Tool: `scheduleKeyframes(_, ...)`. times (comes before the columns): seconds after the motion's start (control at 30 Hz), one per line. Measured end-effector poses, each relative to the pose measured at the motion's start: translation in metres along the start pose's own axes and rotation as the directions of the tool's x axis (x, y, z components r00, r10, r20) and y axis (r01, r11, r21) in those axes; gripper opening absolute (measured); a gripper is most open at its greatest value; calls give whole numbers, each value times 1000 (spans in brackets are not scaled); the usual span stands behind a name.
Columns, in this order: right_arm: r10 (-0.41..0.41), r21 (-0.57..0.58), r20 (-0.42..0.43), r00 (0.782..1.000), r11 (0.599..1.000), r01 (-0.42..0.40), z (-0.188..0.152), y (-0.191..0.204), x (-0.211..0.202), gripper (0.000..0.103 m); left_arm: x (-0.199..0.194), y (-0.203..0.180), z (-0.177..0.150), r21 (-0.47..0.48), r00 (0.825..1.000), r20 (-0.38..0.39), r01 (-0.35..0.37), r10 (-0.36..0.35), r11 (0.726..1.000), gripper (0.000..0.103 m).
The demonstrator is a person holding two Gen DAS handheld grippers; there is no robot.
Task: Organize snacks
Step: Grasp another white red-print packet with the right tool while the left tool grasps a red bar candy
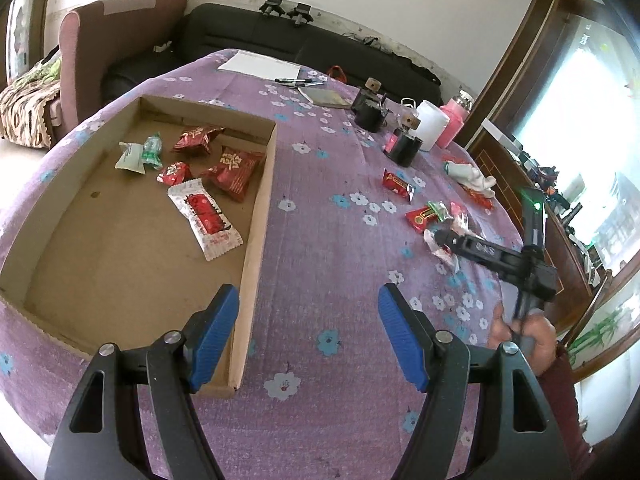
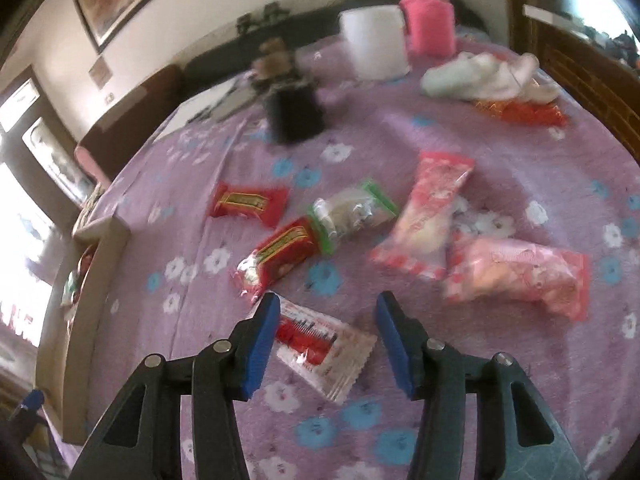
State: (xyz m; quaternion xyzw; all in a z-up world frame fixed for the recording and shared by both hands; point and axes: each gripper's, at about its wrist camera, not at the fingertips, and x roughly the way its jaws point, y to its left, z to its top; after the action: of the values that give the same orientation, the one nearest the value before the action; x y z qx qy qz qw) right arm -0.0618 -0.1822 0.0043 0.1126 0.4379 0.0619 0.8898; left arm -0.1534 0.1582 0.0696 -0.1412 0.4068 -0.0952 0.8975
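Left wrist view: the left gripper (image 1: 308, 336) hangs with its jaws spread and nothing between them, above the near right corner of the box (image 1: 256, 216), an open cardboard tray on the purple flowered cloth (image 1: 320, 240). Inside the box lie six snacks: a white-and-red packet (image 1: 205, 220) nearest the right wall, three red packets (image 1: 236, 172) beyond it, and a white pouch (image 1: 130, 158) with a green sweet (image 1: 153, 151) toward the far left. Right of the box, well apart from it, more snacks lie loose on the cloth, among them a red bar (image 1: 398, 185). The right gripper (image 1: 444, 236) is at that loose group.

Right wrist view (blurred): the right gripper (image 2: 326, 340) has its jaws spread on either side of a white-and-red wrapper (image 2: 324, 348) lying flat on the cloth (image 2: 500, 360); contact with it cannot be told. Beyond it, away from the box (image 2: 100, 240), lie two red bars (image 2: 250, 204), a green-ended clear packet (image 2: 352, 212) and two pink packets (image 2: 516, 276).
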Motion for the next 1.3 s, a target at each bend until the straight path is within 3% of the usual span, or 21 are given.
scheduleKeyframes(0.07,120,-27,-65,991,992,-122,-6,11,-1,52,1,2,0,-7,1000,-1,0,0,1000,72)
scheduleKeyframes(0.13,150,-72,-77,986,985,-156,-14,25,-6,53,3,3,-1,-16,1000,-7,8,-8,1000,72)
scheduleKeyframes(0.27,12,-217,-18,1000,976,-16,-23,50,-8,53,6,-5,-3,13,1000,-18,12,-12,1000,72)
scheduleKeyframes(0.43,-73,-267,16,997,961,75,-30,61,8,52,12,-23,7,76,999,-38,10,-7,997,72)
scheduleKeyframes(0.47,-81,-267,20,997,960,83,-31,58,6,35,14,-27,10,87,999,-44,11,-7,996,72)
scheduleKeyframes(0.57,-93,-222,5,996,971,92,-28,44,0,26,29,-46,24,134,997,-79,19,-9,991,72)
scheduleKeyframes(0.67,-112,-114,3,994,987,112,-23,16,-11,25,52,-74,37,209,995,-95,12,8,978,72)
scheduleKeyframes(0.83,-94,48,19,995,995,93,-14,-29,-25,25,120,-134,54,389,993,-118,17,32,921,72)
scheduleKeyframes(0.97,-71,124,4,997,990,70,-12,-51,-23,26,174,-164,59,474,984,-169,26,62,880,71)
scheduleKeyframes(1.2,-47,138,9,999,989,45,-11,-56,-25,26,216,-198,56,615,981,-147,-11,128,788,71)
scheduleKeyframes(1.23,-41,140,10,999,989,39,-10,-56,-25,26,219,-200,53,629,980,-146,-14,136,778,68)
scheduleKeyframes(1.27,-37,143,12,999,989,35,-10,-55,-24,25,221,-202,53,633,980,-151,-6,131,774,59)
scheduleKeyframes(1.3,-34,146,13,999,989,31,-9,-56,-23,25,220,-203,52,632,981,-154,4,121,775,41)
